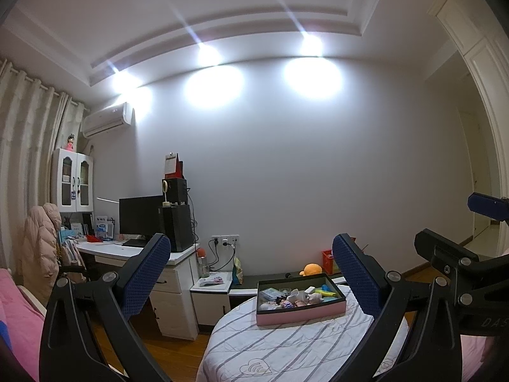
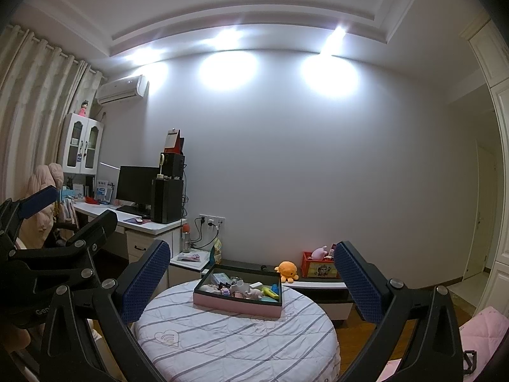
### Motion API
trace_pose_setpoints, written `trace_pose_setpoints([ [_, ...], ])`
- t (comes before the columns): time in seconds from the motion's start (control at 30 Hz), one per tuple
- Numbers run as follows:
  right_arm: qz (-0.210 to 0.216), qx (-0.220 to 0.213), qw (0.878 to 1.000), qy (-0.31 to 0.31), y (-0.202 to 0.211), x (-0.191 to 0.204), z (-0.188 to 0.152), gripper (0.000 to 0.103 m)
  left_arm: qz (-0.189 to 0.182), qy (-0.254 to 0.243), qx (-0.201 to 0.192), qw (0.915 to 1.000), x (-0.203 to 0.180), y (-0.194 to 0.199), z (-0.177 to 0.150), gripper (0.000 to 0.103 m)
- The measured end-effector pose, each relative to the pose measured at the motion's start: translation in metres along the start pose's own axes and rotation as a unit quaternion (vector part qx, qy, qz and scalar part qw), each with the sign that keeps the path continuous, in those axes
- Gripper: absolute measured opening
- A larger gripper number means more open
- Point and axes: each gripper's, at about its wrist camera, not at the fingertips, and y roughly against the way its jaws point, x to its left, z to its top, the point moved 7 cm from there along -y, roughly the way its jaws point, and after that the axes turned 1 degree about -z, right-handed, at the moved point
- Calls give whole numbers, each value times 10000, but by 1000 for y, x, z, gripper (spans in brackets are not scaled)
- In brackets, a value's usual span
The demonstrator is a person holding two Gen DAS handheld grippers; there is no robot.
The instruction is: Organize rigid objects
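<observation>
Left gripper (image 1: pixel 251 273): held raised and level above the near edge of the round table, its blue-padded fingers (image 1: pixel 144 273) spread wide with nothing between them; the pose suggests readiness or rest rather than a grasp.

Right gripper (image 2: pixel 251 281): carried alongside the left one at much the same height, jaws likewise parted and empty; the box is framed squarely between its fingers, so the aim appears to be kept on it.

Pink box (image 2: pixel 237 302): set flat toward the far side of the table, well apart from both grippers, its open top turned up so the contents can be reached from above.

Small rigid objects (image 2: pixel 245 289): gathered inside the box in a loose jumble, among them a yellow-green piece (image 2: pixel 269 291), a white block (image 2: pixel 256 285) and pale figurines; individual items are too small to be named with confidence.

Round table (image 2: pixel 222 350): covered with a striped quilted cloth, no loose items seen on it around the box.

Stage: not settled; the scene fits a box waiting to be sorted as well as one into which scattered pieces are already collected.

Orange plush toy (image 2: pixel 287 270): left on the low bench behind the table, beside a red crate (image 2: pixel 319 269).
</observation>
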Motion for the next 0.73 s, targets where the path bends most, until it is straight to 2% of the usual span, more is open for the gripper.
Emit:
trace_pose_setpoints([
  [0.73,14,62,10000,6,-2,0,-4,103,5,-29,32,10000,0,-1,-4,103],
])
